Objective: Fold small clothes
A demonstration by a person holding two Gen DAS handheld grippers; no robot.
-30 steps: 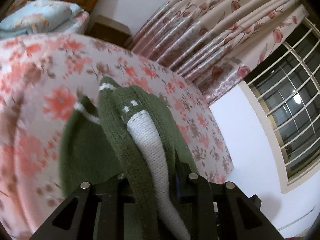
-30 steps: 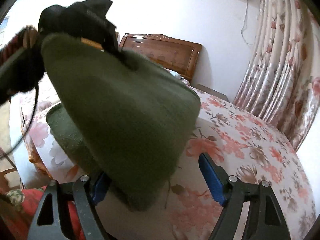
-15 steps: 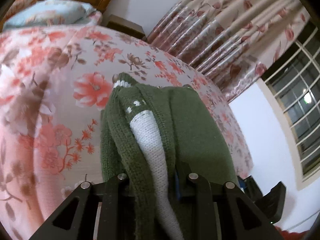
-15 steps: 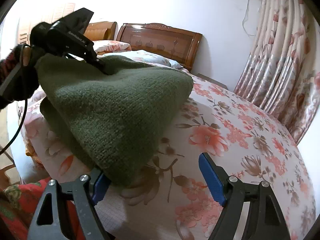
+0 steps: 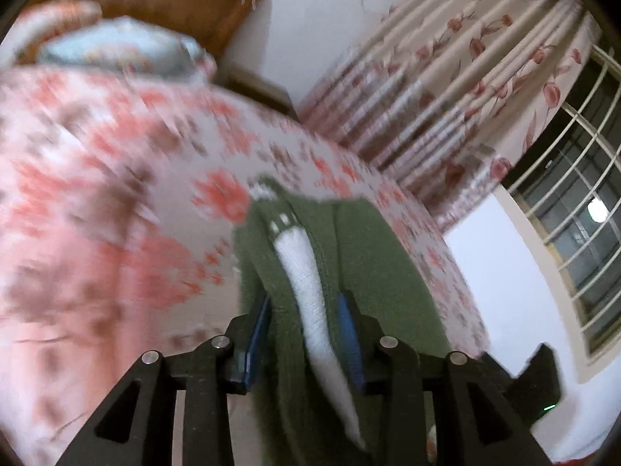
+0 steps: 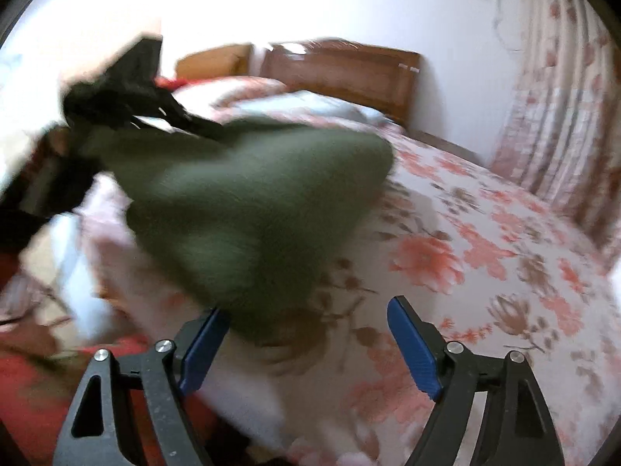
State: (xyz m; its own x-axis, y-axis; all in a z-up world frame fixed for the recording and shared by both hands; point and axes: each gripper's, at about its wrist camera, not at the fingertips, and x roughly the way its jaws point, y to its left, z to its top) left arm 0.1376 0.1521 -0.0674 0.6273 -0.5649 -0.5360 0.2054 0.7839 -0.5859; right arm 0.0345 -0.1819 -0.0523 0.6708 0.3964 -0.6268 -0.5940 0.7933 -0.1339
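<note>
Sweater point(image 5: 372, 272): green knit, white strip, on the floral bedspread point(image 5: 116, 194); long axis runs away from the left gripper point(image 5: 304, 345).
Left gripper: jaws parted around the fabric; grip unclear.
Right gripper point(image 6: 302, 343): released, sweater point(image 6: 252, 202) at its left finger.

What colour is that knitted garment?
Dark green with a white stripe, clearest in the left wrist view: knitted garment.

Two wrist fisheyes, close over a floral bed point(image 5: 97, 194), both blurred.

Left view: low along the left gripper point(image 5: 304, 334), facing curtain point(image 5: 465, 77) and barred window point(image 5: 574, 233) at 2 o'clock. Right view: behind the right gripper point(image 6: 306, 341), facing headboard point(image 6: 349, 73) at 12 o'clock. Shared: green knit garment point(image 5: 372, 272), bed, headboard, curtain.
</note>
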